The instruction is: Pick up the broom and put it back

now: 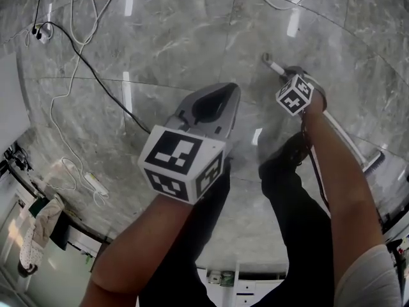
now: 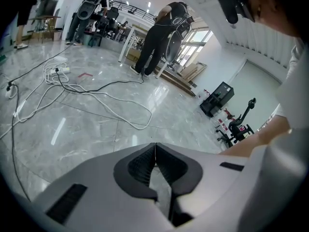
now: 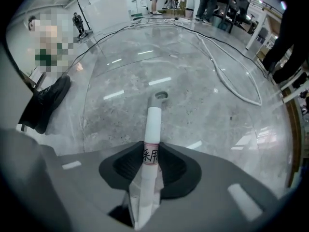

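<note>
The broom lies on the grey marble floor, its white handle point(image 1: 271, 62) running from upper middle down to the right, where its head point(image 1: 374, 162) shows. My right gripper point(image 1: 291, 80) points down at the handle's upper part. In the right gripper view the white handle point(image 3: 153, 124) with its labelled band runs between the jaws, both pads touch it, and my right gripper point(image 3: 152, 151) is shut on it. My left gripper point(image 1: 229, 93) hangs over bare floor to the left of the broom. Its jaws meet at the tips in the left gripper view, so my left gripper point(image 2: 155, 146) is shut and empty.
Black and white cables point(image 1: 83, 50) snake over the floor at the left, with a power strip point(image 1: 96, 183) near the wall. My own dark trouser legs and a shoe point(image 1: 287, 155) stand beside the broom. A person point(image 2: 159, 33) stands by tables far back. A white cable point(image 3: 231, 81) lies beyond the handle.
</note>
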{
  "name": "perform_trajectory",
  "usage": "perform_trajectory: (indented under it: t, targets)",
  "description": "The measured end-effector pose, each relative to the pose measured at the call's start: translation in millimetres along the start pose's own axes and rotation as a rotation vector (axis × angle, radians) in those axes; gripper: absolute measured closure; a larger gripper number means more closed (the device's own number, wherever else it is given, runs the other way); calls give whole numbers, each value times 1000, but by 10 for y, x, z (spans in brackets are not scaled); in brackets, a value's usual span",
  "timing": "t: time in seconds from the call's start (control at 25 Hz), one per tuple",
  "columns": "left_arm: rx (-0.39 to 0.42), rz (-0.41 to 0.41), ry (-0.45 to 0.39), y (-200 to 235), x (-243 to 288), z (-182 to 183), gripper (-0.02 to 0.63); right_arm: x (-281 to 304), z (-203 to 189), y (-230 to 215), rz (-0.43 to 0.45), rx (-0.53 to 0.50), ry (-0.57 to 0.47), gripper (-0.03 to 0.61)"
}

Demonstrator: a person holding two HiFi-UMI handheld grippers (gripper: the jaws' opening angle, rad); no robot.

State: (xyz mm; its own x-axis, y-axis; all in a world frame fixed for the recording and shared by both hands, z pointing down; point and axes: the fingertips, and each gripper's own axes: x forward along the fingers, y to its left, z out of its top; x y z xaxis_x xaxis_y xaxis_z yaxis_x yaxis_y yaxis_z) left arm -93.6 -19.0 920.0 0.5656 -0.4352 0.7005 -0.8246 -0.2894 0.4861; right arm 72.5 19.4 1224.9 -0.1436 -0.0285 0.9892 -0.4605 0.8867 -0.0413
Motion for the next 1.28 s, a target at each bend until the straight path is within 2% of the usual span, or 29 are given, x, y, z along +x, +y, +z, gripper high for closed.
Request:
perform_trajectory:
  t: [0.24, 0.44, 0.56, 0.72, 1.0, 1.16, 1.28]
  targets:
    - [7, -2, -16, -56, -103, 90, 609, -127, 25, -27, 8, 47, -13, 491]
    - [7, 17, -38, -241, -435, 323, 609, -845, 267, 31, -1, 57, -118, 492]
    - [22, 16, -61, -554, -815, 647, 609, -1683, 444, 55, -16, 64, -209, 492]
    - [59, 17, -124, -1067, -1392, 1302, 609, -3075, 755, -16, -57, 60, -369, 492]
    - [99, -7, -159, -2251, -2615, 2288, 609, -5735, 951, 187, -91, 71, -588, 494]
    - [157, -25, -200, -2841, -3189, 2868, 609, -7056, 1114, 145, -143, 81, -726, 494]
    - [187, -31, -216, -3382, -3743, 3221, 609, -7996, 1124, 285, -137, 113, -790, 492]
